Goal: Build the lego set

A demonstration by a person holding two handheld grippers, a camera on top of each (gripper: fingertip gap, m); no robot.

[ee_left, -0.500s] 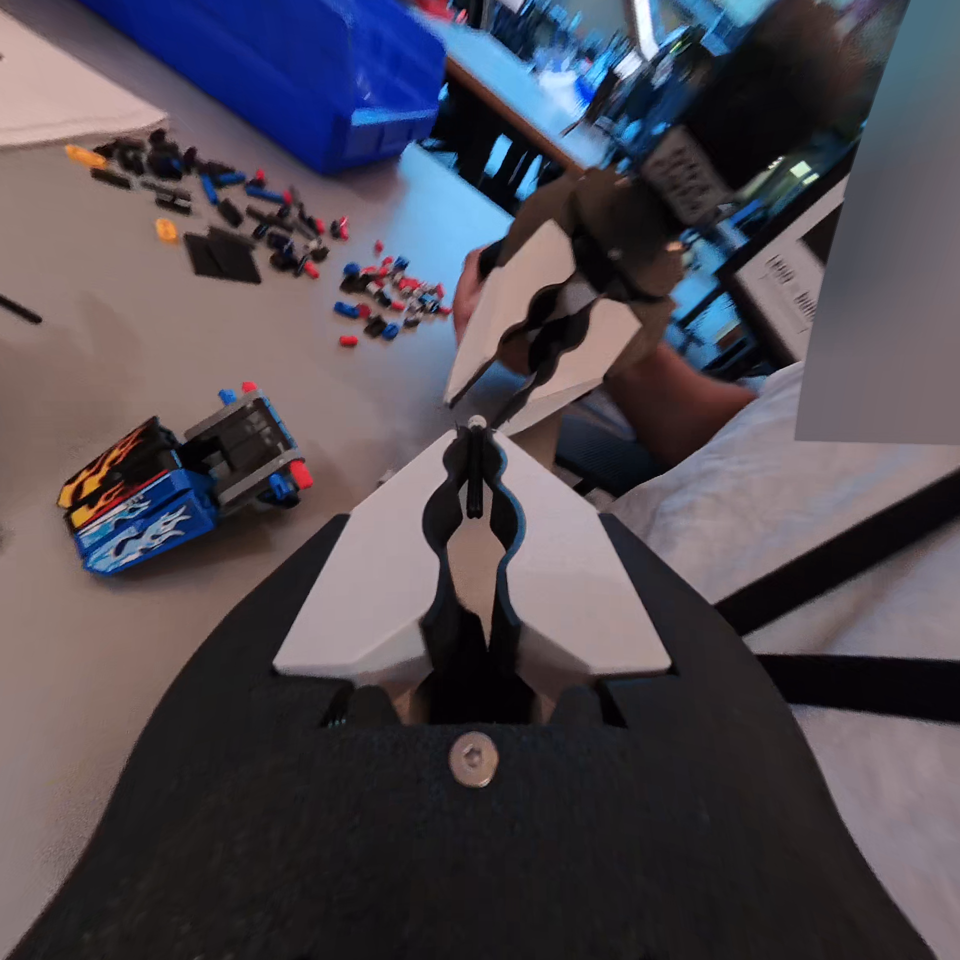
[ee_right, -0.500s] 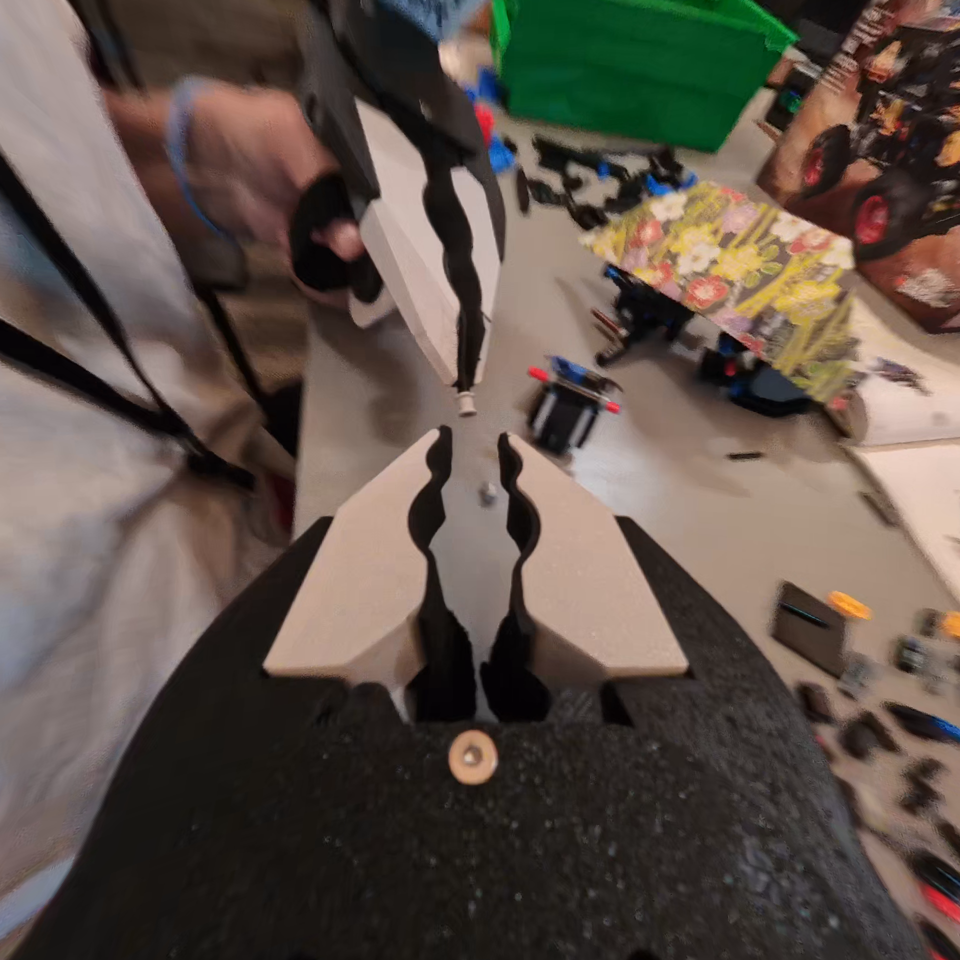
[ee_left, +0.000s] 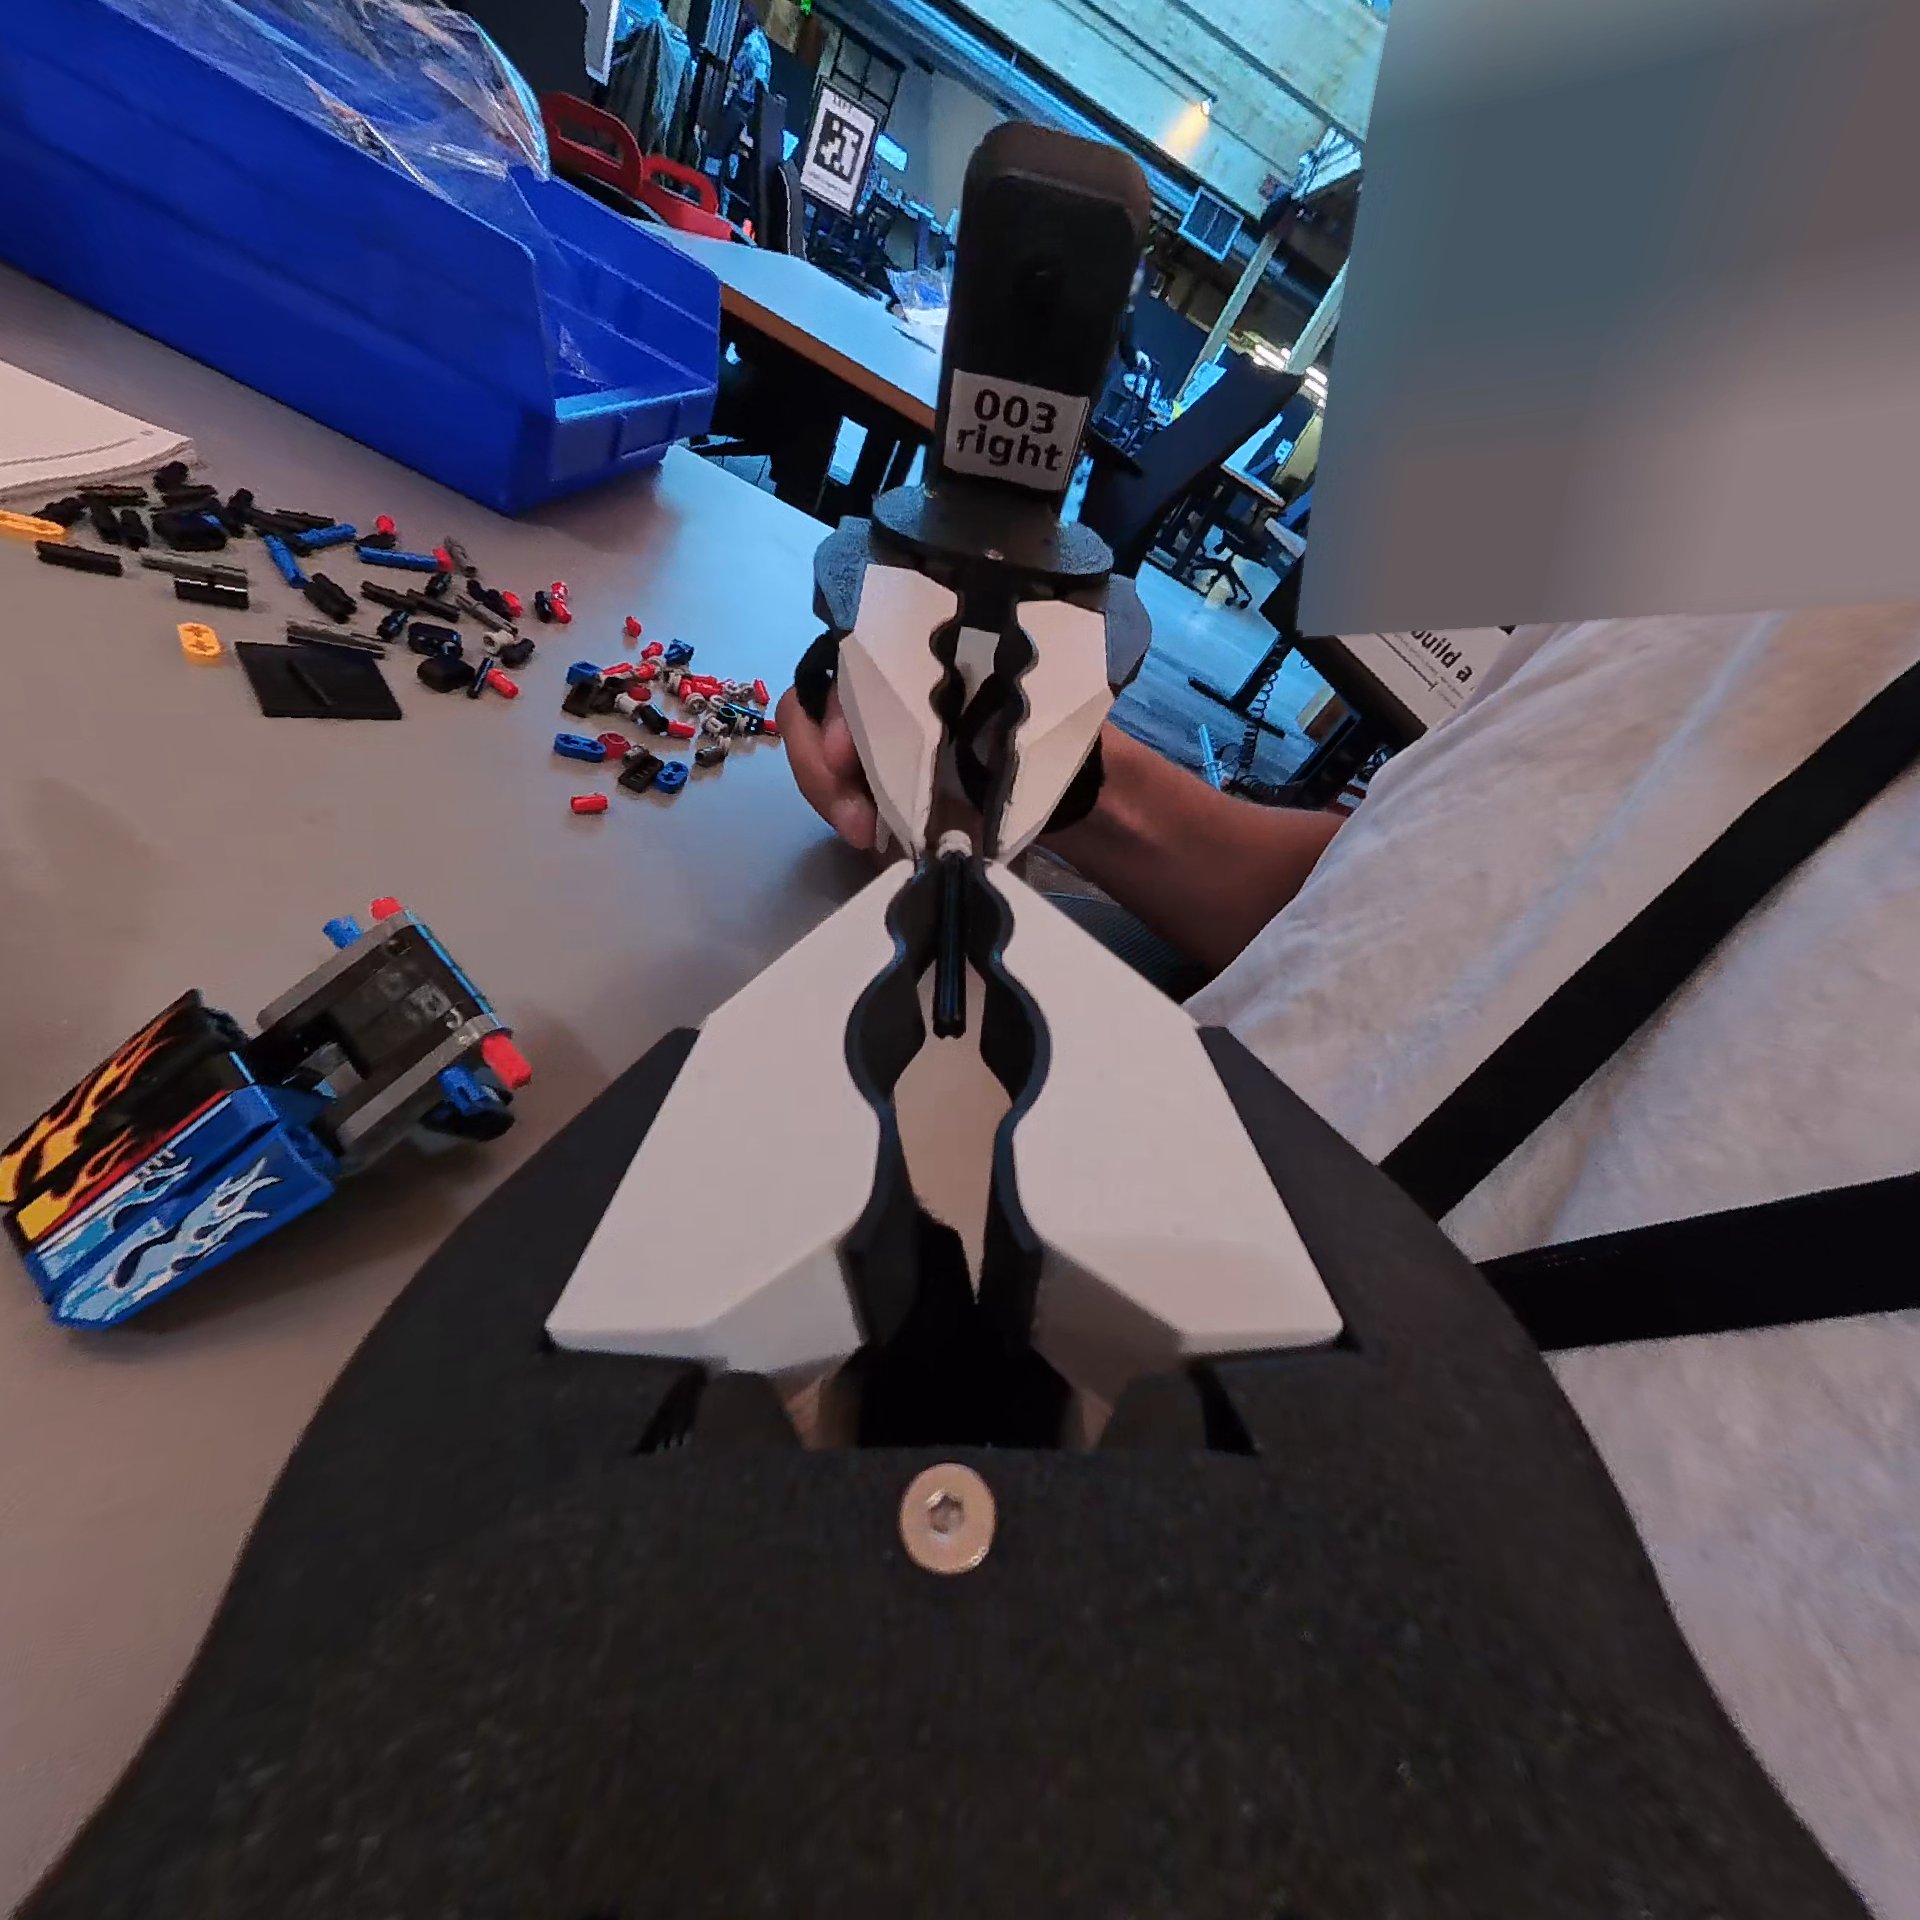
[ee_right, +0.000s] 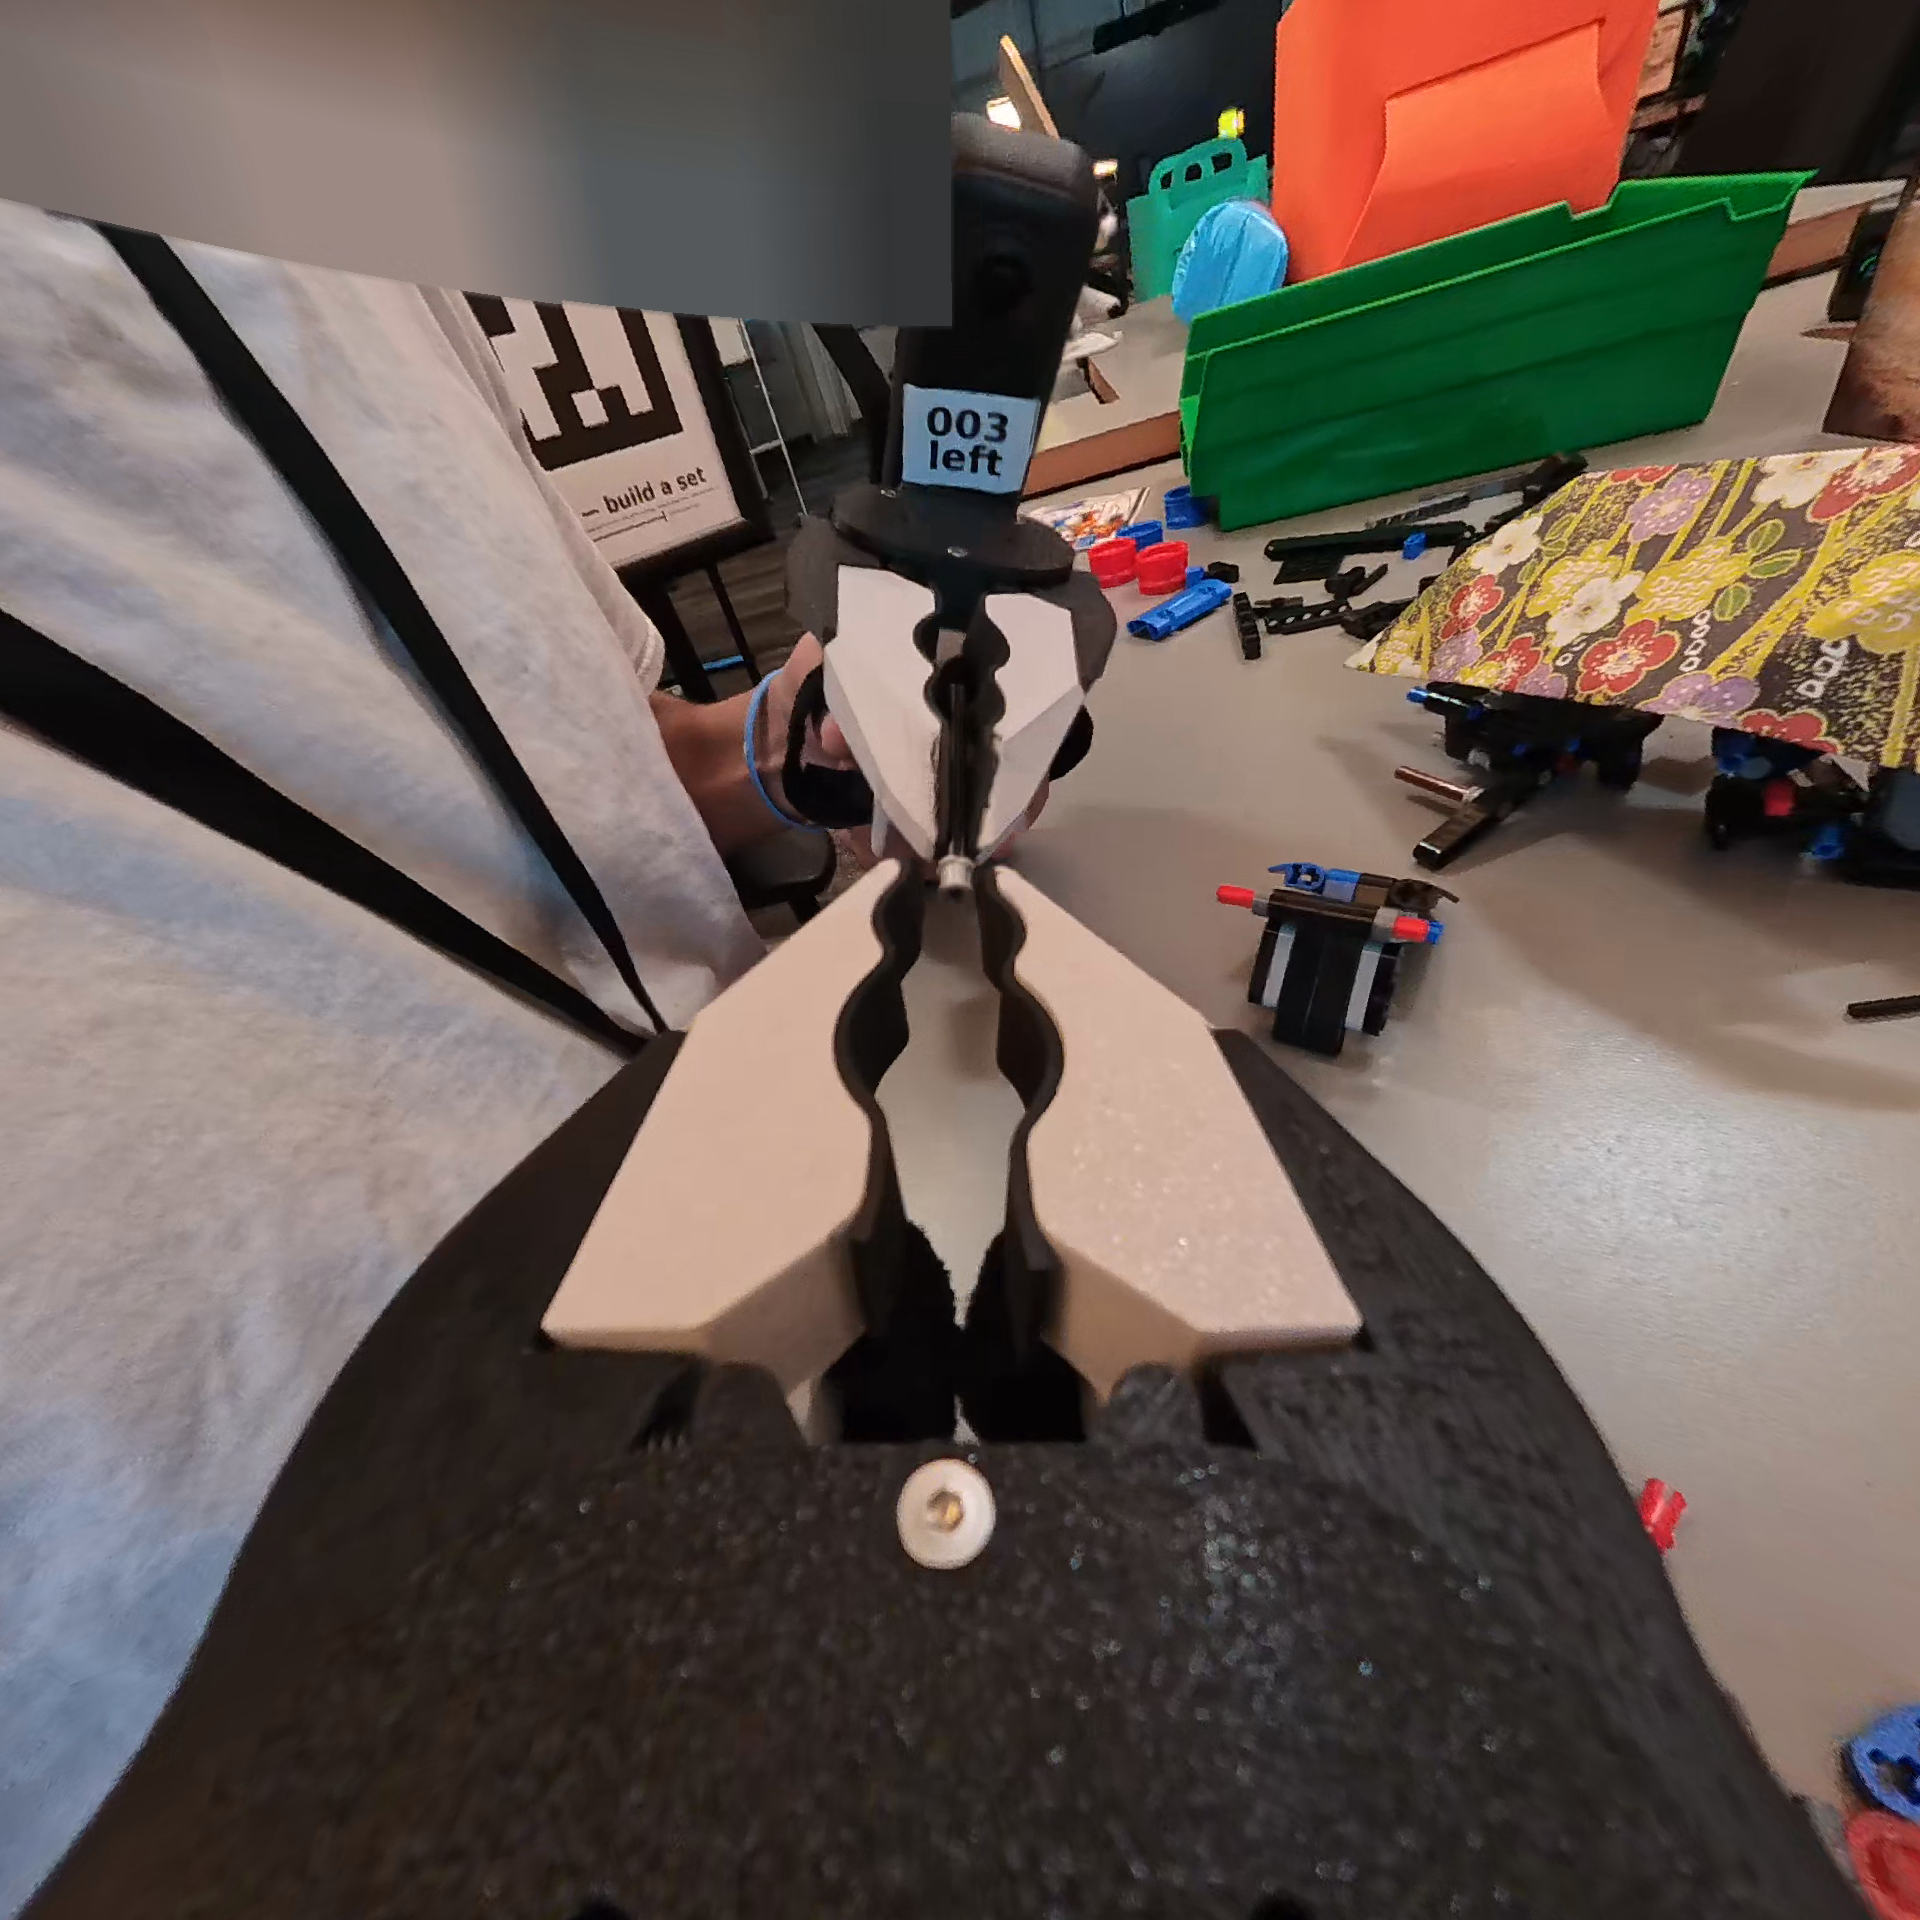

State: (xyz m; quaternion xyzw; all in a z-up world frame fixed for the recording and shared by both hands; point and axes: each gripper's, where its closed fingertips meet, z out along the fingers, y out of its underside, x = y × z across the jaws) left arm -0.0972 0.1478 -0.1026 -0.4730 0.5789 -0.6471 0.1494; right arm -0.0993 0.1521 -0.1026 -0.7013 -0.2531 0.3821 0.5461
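Blue bin (ee_left: 395,301) at far left; loose parts (ee_left: 436,634) on desk (ee_left: 644,935); flame-printed chassis (ee_left: 208,1132) nearer. Left tool (ee_left: 951,883): clenched on black axle (ee_left: 948,966), white bush (ee_left: 952,847) at its tip. Right tool (ee_right: 948,894): fingers parted, tips just beside bush, holding nothing. Step, judged: seating bush on axle. Next move calls for closing on the bush, pressing along axle line.

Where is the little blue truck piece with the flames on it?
In the left wrist view the flame-printed truck piece lies on the grey table, left of the left gripper and nearer than the scattered loose parts.
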